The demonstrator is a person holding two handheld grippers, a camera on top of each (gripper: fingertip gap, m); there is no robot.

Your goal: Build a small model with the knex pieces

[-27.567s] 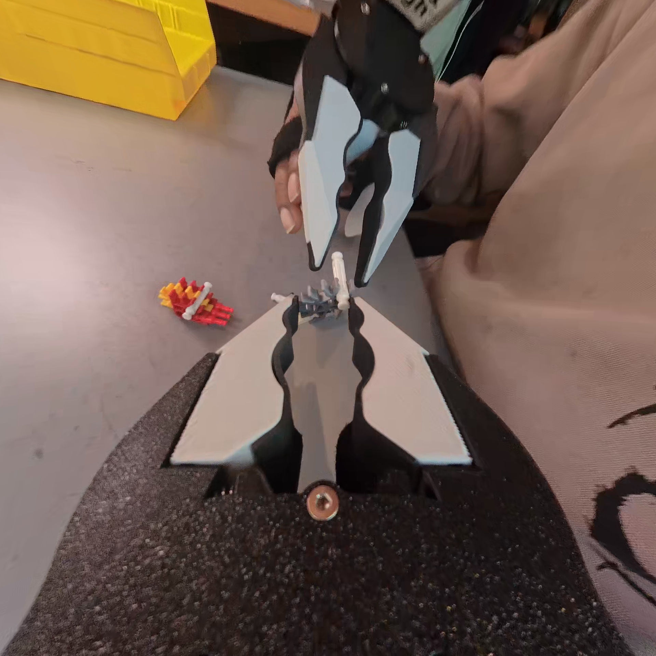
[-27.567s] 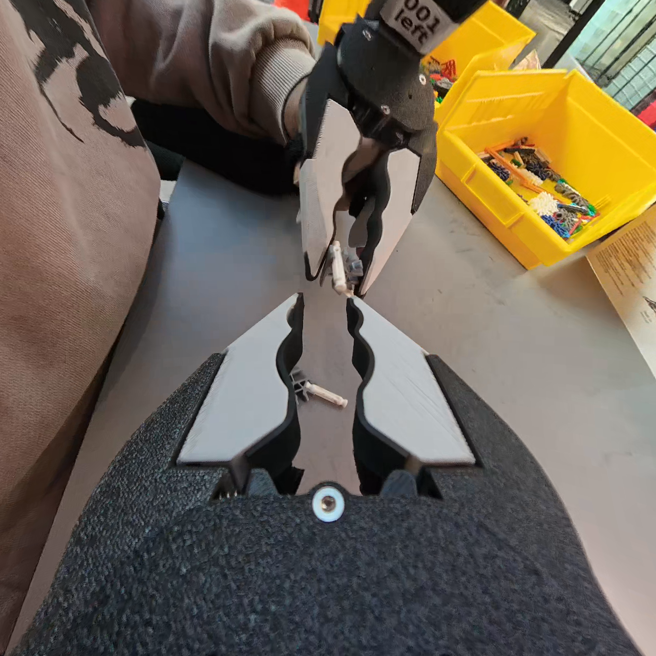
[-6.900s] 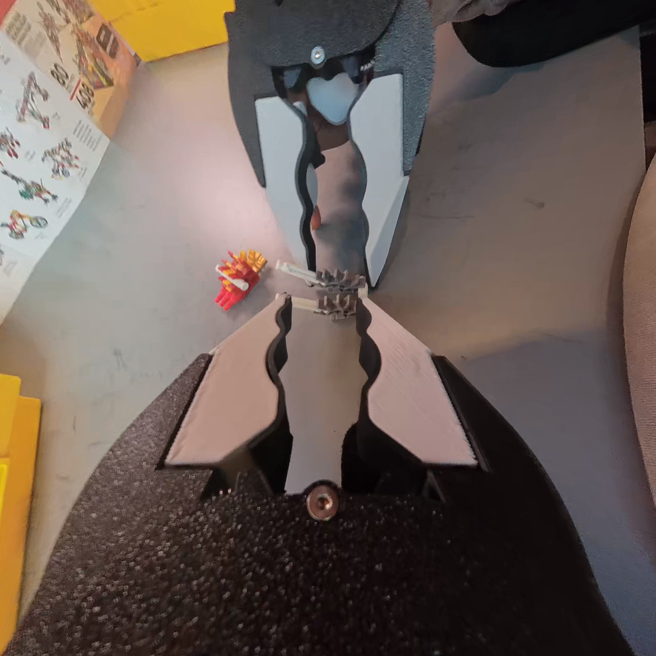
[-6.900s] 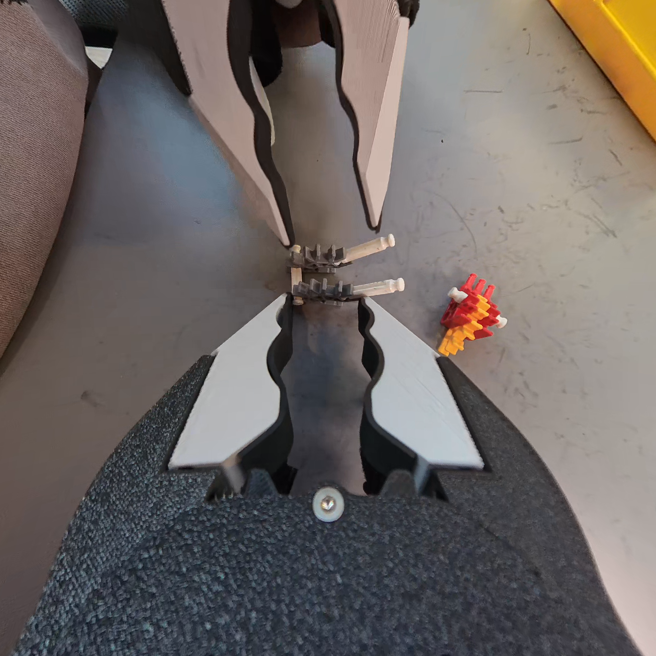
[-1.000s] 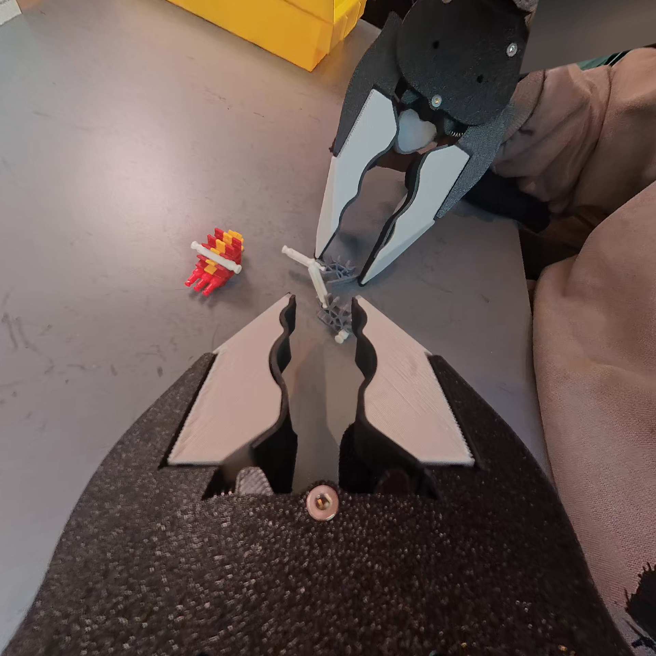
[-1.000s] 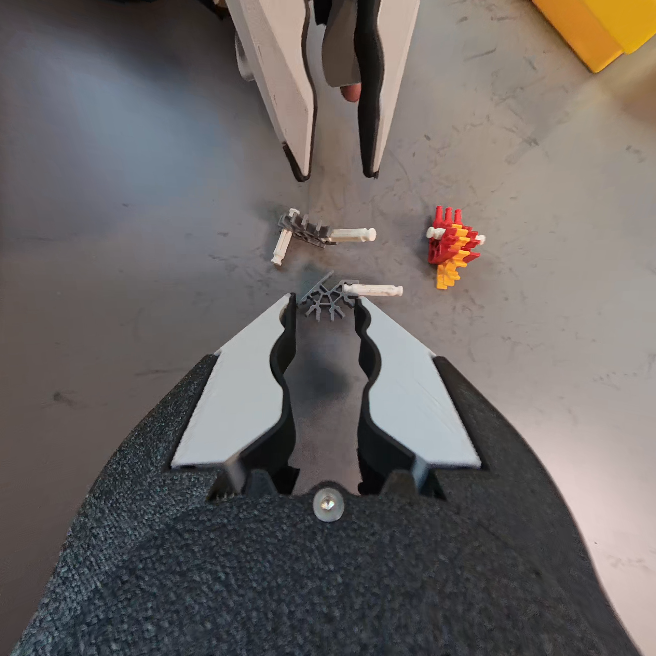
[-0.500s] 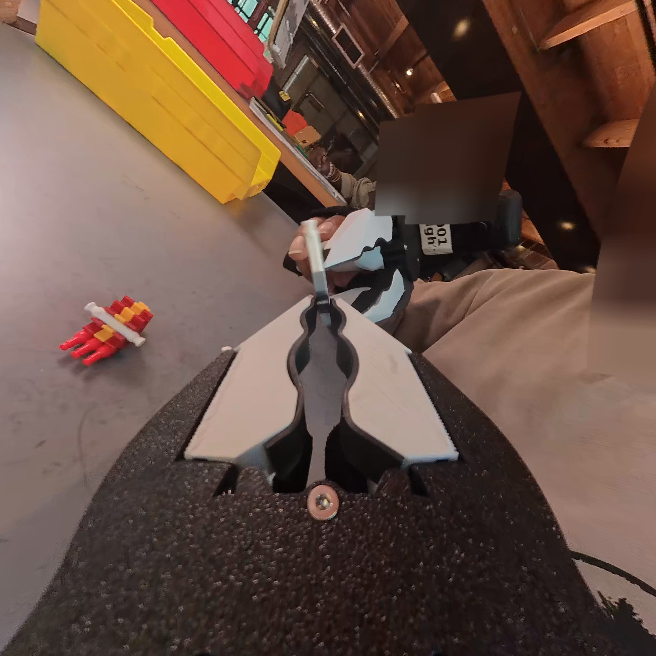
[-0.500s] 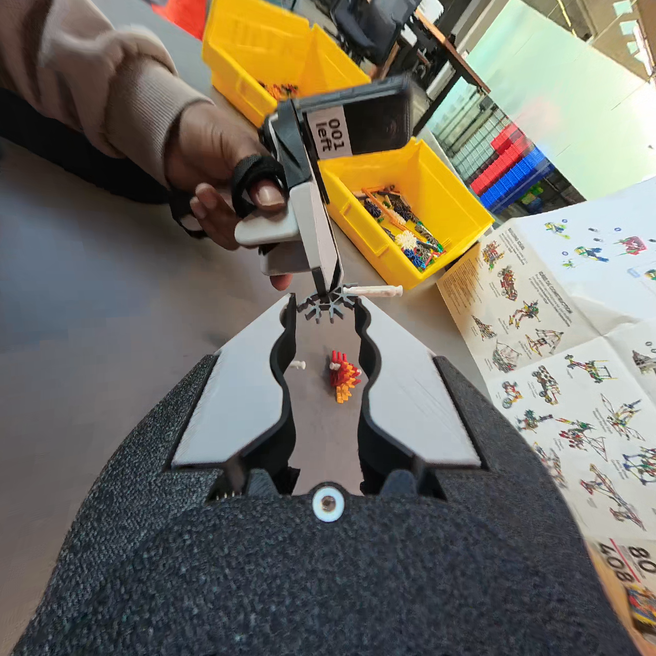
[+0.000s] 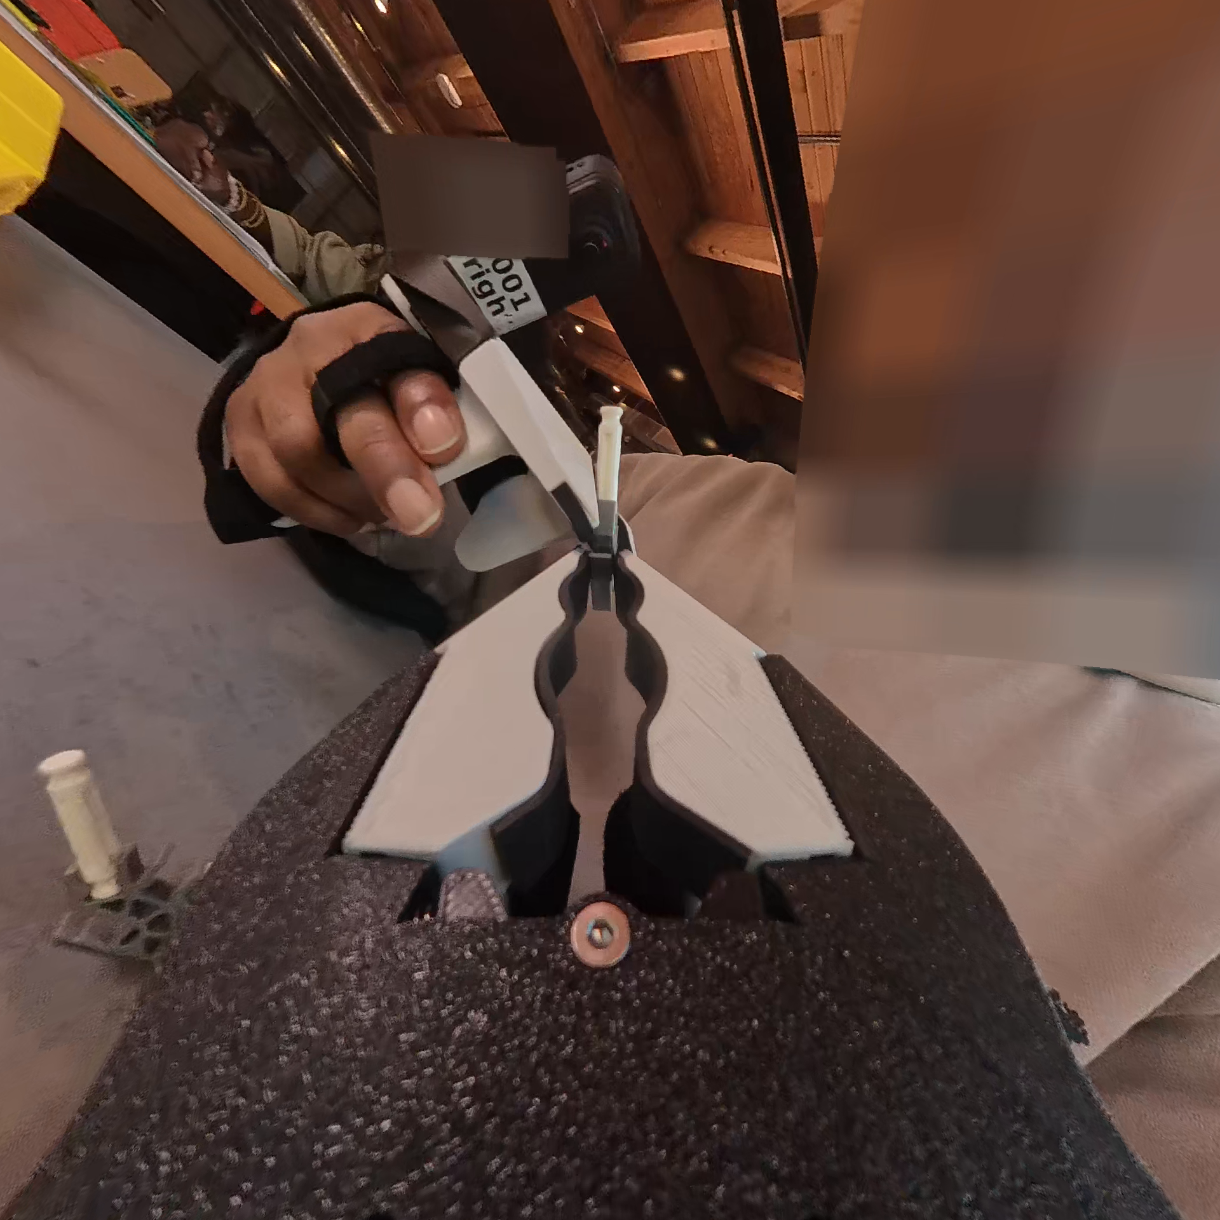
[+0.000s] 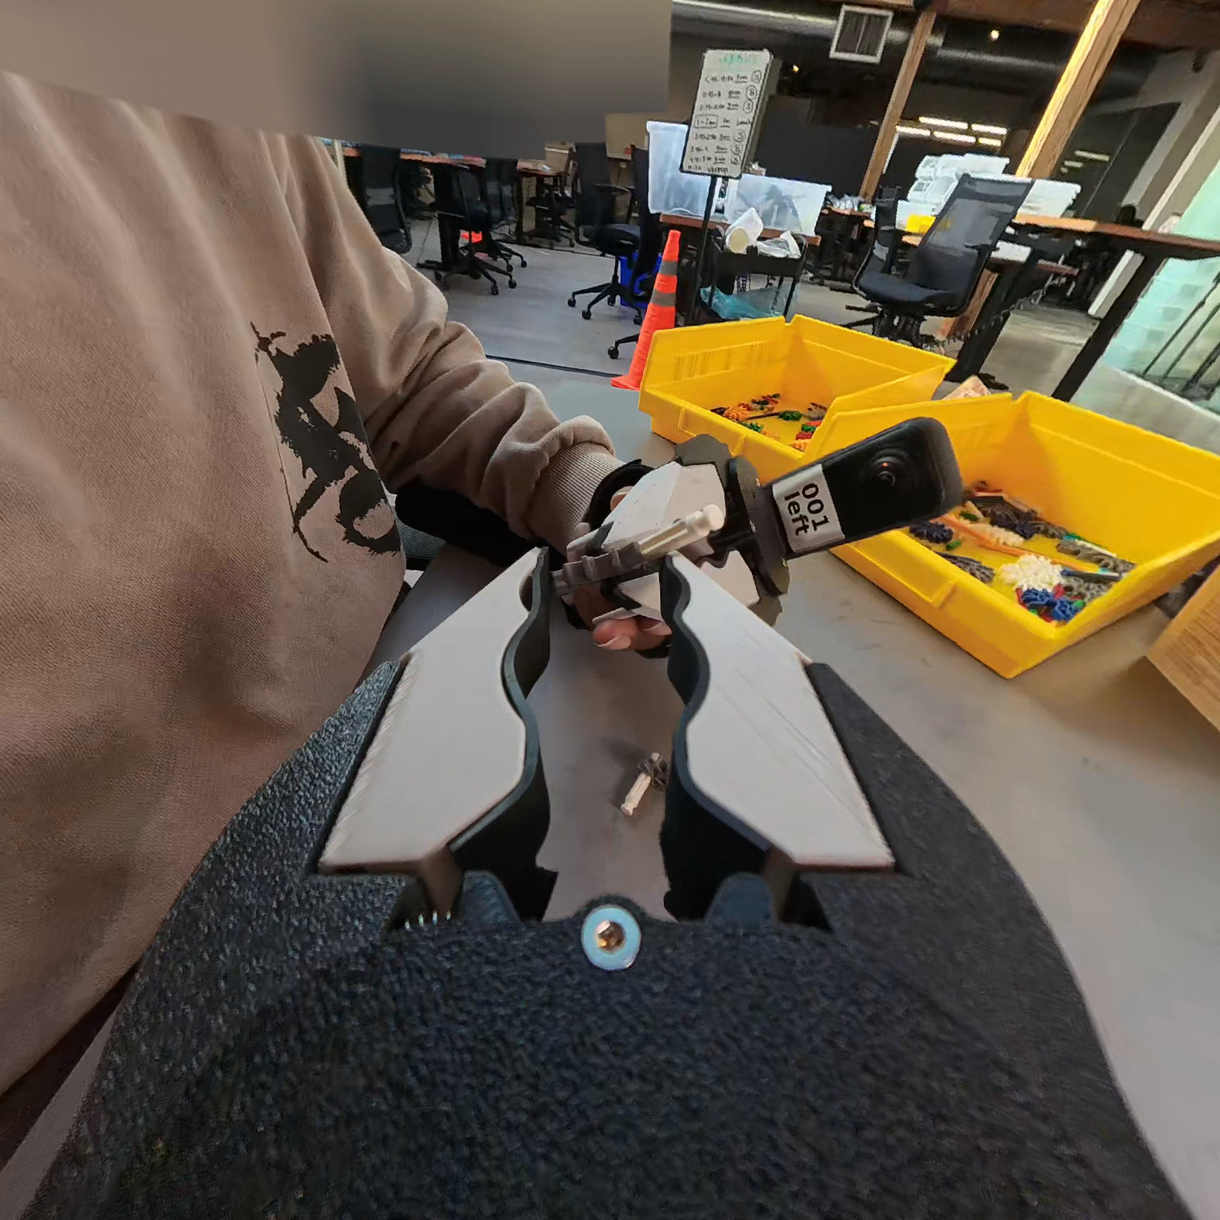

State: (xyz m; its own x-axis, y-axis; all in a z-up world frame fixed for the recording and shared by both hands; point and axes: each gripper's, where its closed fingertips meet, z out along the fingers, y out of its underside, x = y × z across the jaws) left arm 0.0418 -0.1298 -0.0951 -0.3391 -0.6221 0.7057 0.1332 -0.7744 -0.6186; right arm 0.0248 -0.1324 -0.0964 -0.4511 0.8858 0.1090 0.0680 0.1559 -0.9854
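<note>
Open workshop, grey tabletop below. Held aloft: grey connector with white rod, pinched in left gripper jaws. Flanked by spread right gripper jaws, contact unclear. Probably light, stiff, slippery; better gripped at the connector.

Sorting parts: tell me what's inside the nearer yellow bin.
Loose small construction pieces: white, blue, grey, orange. The bin's near wall and a black camera cover part of its floor.

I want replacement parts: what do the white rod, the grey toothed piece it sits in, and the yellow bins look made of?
White rod: likely moulded plastic, smooth, matte. Grey toothed piece: seemingly rigid plastic with crisp teeth. Yellow bins: probably glossy plastic.
</note>
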